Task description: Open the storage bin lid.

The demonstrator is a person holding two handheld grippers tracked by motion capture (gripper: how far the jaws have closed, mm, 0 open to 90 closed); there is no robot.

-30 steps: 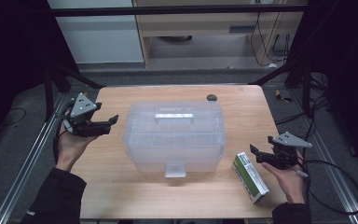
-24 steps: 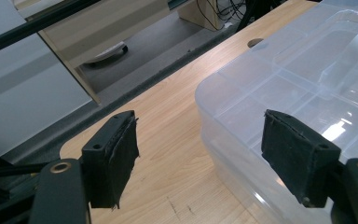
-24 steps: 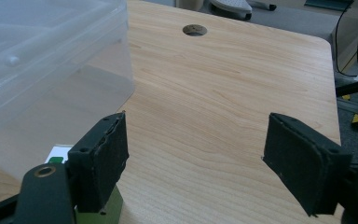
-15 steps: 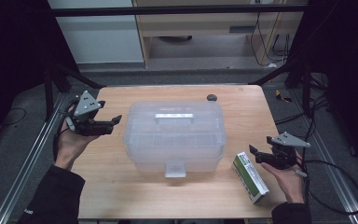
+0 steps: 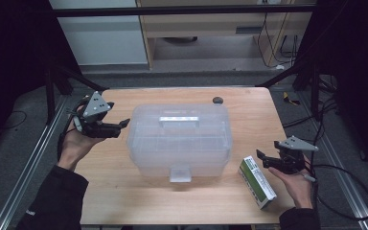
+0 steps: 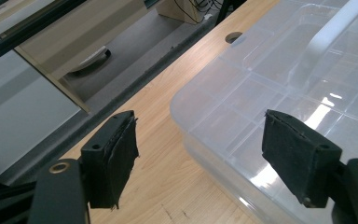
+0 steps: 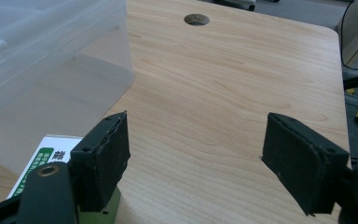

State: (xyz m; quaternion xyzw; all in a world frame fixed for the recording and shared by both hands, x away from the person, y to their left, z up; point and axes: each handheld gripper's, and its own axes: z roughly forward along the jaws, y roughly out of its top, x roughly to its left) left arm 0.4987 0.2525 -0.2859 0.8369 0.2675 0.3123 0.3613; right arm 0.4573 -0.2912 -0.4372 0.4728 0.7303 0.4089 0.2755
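A clear plastic storage box (image 5: 179,141) with a closed lid and a white handle (image 5: 178,120) stands in the middle of the wooden table (image 5: 249,120). My left gripper (image 5: 120,126) hovers open just left of the box; in the left gripper view its jaws (image 6: 205,154) frame the box's lid corner (image 6: 261,98) with nothing between them. A green and white carton (image 5: 257,182) lies flat at the box's front right. My right gripper (image 5: 262,159) is open beside that carton; the right gripper view (image 7: 200,163) has the carton (image 7: 42,156) under its left jaw and the box (image 7: 51,60) at left.
A round cable hole (image 5: 217,100) sits near the table's far edge, behind the box. A cabinet (image 5: 211,28) and cables lie beyond the table. Metal rails (image 5: 33,158) run along both sides. Bare wood (image 7: 223,84) stretches right of the box.
The left gripper has drifted slightly right, toward the box's left end. The right gripper and the carton have stayed where they were.
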